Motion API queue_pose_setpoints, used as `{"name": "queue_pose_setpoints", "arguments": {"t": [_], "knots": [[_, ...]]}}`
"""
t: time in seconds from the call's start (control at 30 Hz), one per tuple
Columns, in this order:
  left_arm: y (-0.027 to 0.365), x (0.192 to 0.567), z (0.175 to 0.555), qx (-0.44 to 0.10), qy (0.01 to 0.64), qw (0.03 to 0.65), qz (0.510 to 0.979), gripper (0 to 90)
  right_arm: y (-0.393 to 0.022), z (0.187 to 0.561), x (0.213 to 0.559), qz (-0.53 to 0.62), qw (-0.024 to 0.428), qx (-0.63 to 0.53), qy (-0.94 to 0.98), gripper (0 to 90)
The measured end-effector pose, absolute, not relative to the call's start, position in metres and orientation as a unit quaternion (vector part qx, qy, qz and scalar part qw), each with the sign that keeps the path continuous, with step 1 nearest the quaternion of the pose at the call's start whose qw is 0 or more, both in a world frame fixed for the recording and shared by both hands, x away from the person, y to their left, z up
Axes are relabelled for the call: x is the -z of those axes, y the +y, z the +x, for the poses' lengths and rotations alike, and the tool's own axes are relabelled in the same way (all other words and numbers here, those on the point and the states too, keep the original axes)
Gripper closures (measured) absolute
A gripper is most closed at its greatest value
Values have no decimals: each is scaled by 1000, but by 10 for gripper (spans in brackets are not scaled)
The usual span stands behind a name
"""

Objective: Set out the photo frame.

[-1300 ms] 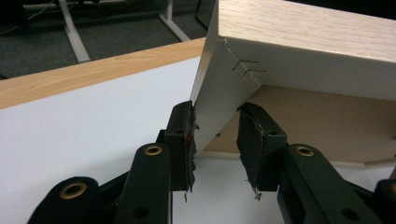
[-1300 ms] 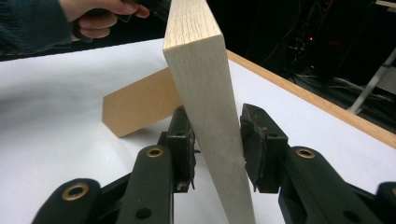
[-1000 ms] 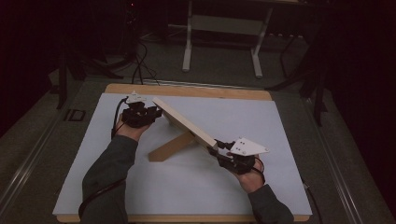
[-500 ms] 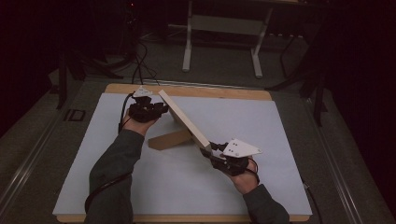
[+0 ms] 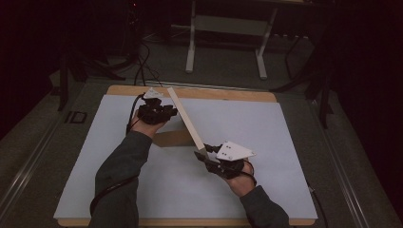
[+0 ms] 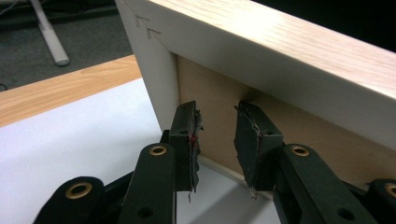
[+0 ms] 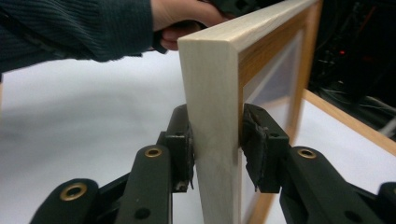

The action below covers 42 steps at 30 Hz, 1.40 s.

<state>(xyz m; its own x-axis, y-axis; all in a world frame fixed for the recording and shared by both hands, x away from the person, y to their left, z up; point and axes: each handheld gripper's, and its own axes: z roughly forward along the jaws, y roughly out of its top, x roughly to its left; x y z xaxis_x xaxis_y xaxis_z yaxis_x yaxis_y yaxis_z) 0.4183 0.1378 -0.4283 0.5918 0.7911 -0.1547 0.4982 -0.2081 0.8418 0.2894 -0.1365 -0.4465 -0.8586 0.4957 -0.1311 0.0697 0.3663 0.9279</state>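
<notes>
The wooden frame [image 5: 186,119] is standing on edge near the far left corner of the table [image 5: 294,142], the right gripper [image 7: 215,142] pinching its end rail while the left gripper [image 6: 215,135] is keeping its jaws spread against the back, so it could tip or twist loose.

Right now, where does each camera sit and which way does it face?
High view: fixed above the person's side of the table, looking forward and down; shows both forearms, left gripper, right gripper.
Left gripper view: rides the left gripper, looking along its fingers at the back of the wooden frame.
Right gripper view: rides the right gripper, its fingers clamping the frame's edge; the left hand shows beyond.
Shared: all three show the frame and the white tabletop.
</notes>
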Motion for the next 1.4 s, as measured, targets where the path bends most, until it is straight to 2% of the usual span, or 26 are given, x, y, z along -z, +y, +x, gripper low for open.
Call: {"name": "queue_pose_setpoints", "arguments": {"t": [0.9,1.13,1.23,1.4], "knots": [[143,432,414,-145,417,458,772,690,-76,303,450,211,210,-521,800,587],[151,433,413,-136,425,466,764,674,-78,305,451,219,201,-528,795,565],[158,432,411,-134,436,463,760,670,-82,303,451,221,196,-538,790,528],[169,425,404,-138,445,466,752,649,-97,296,448,213,204,-541,787,503]]}}
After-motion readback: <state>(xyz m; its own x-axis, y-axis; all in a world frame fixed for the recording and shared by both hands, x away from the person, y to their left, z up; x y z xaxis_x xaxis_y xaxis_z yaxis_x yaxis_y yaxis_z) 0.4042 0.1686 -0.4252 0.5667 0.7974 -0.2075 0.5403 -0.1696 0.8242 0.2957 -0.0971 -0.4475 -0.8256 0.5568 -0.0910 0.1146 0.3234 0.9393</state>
